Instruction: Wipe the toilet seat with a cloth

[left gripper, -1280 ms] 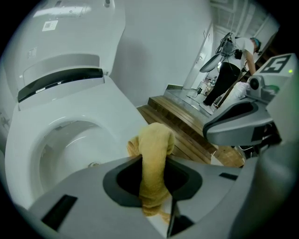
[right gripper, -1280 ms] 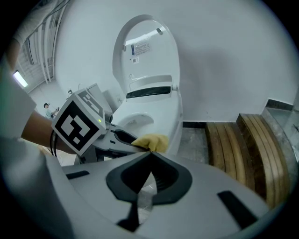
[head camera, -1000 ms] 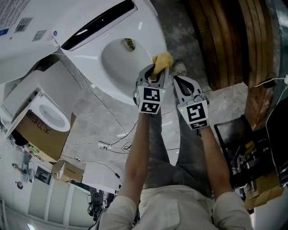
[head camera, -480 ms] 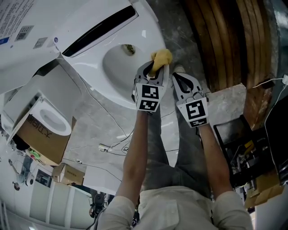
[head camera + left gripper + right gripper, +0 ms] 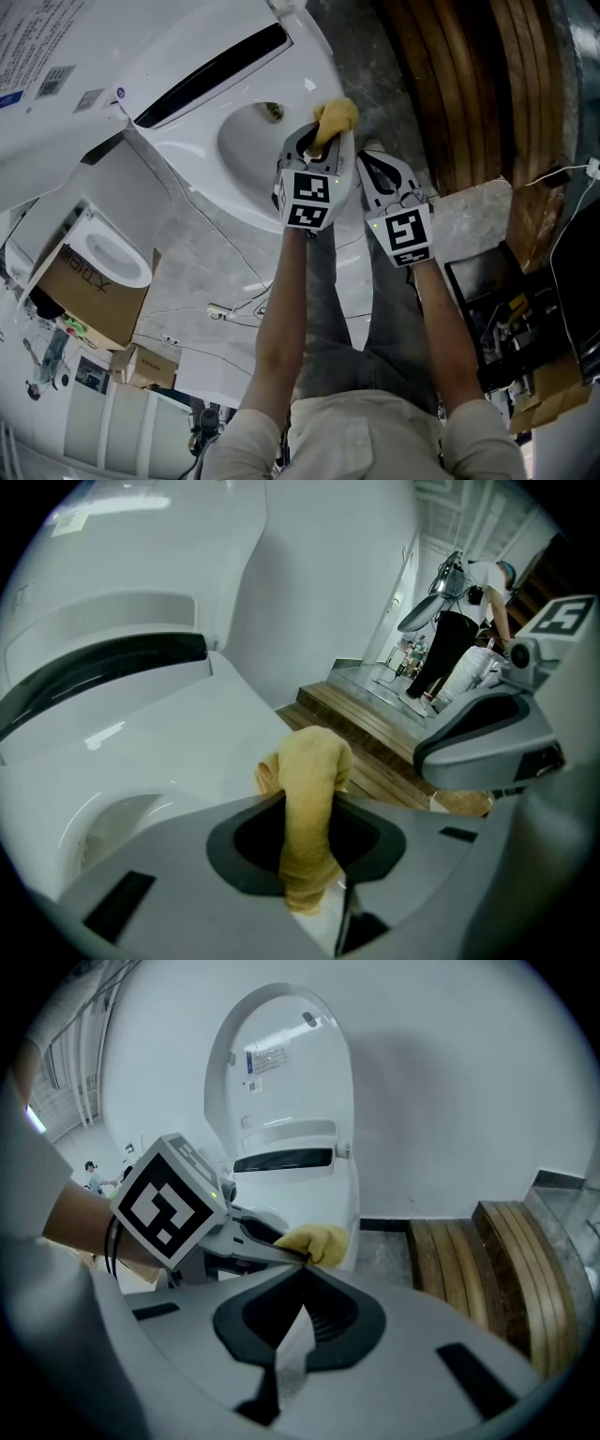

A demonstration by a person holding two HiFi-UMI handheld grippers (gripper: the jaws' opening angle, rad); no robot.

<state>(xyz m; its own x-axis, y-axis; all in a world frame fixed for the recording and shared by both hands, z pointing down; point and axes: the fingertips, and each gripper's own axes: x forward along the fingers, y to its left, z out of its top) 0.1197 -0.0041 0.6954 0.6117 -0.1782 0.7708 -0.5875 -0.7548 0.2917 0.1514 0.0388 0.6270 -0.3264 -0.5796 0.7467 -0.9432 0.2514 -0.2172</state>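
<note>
A white toilet (image 5: pixel 187 122) with its lid raised (image 5: pixel 281 1063) fills the upper left of the head view. My left gripper (image 5: pixel 323 141) is shut on a yellow cloth (image 5: pixel 336 118), whose bunched end rests on the seat rim (image 5: pixel 281 202) at the bowl's right side. In the left gripper view the cloth (image 5: pixel 307 808) runs up between the jaws onto the seat (image 5: pixel 178 752). My right gripper (image 5: pixel 372 167) hovers just right of the left one, jaws shut with nothing in them. From the right gripper view the cloth (image 5: pixel 319 1241) shows beyond the jaw tips (image 5: pixel 302 1267).
Wooden steps (image 5: pixel 478 84) lie right of the toilet. A second toilet in a cardboard box (image 5: pixel 94 272) stands at the left, with cables (image 5: pixel 234 305) on the grey floor. A marble slab (image 5: pixel 478 216) and a black rack (image 5: pixel 506 319) sit at the right. A person (image 5: pixel 459 621) stands far off.
The left gripper with the cloth has slid a little up along the seat rim, toward the far side of the bowl. The right gripper followed slightly.
</note>
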